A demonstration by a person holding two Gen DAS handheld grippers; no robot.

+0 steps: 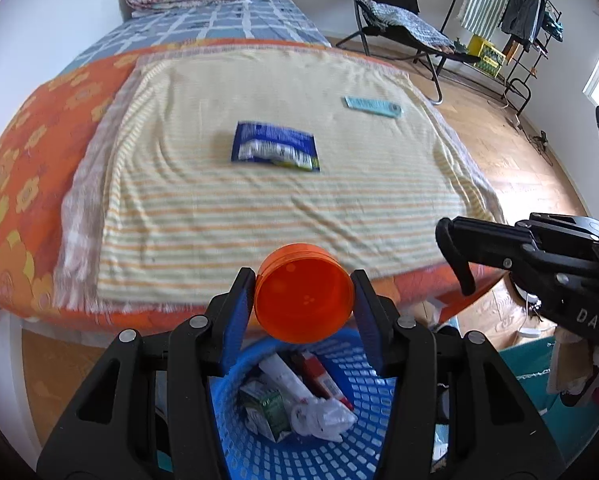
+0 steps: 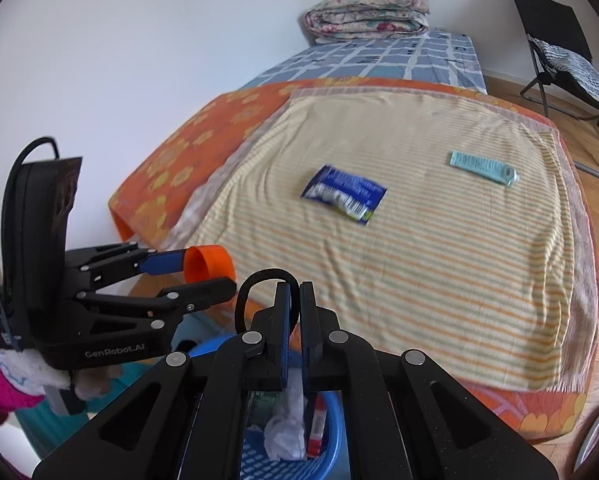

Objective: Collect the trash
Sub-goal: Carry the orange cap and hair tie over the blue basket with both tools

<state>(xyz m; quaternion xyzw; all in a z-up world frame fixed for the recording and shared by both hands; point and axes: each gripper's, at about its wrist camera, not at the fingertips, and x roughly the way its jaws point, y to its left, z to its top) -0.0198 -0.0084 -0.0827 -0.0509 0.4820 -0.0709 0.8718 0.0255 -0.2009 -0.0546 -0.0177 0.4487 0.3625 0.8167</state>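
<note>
Left tool (image 1: 304,292) pinching orange cap (image 1: 304,294), hovering above blue basket (image 1: 363,364); right tool (image 2: 295,304) pressed together; wrapper (image 1: 276,146), tube (image 1: 373,106) lying far on bed (image 1: 203,208).

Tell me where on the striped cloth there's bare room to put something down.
The near half of the striped cloth is bare, from the blue packet down to the near edge, as is the far strip. The right side holds the pale tube. The blue basket is crowded.
</note>
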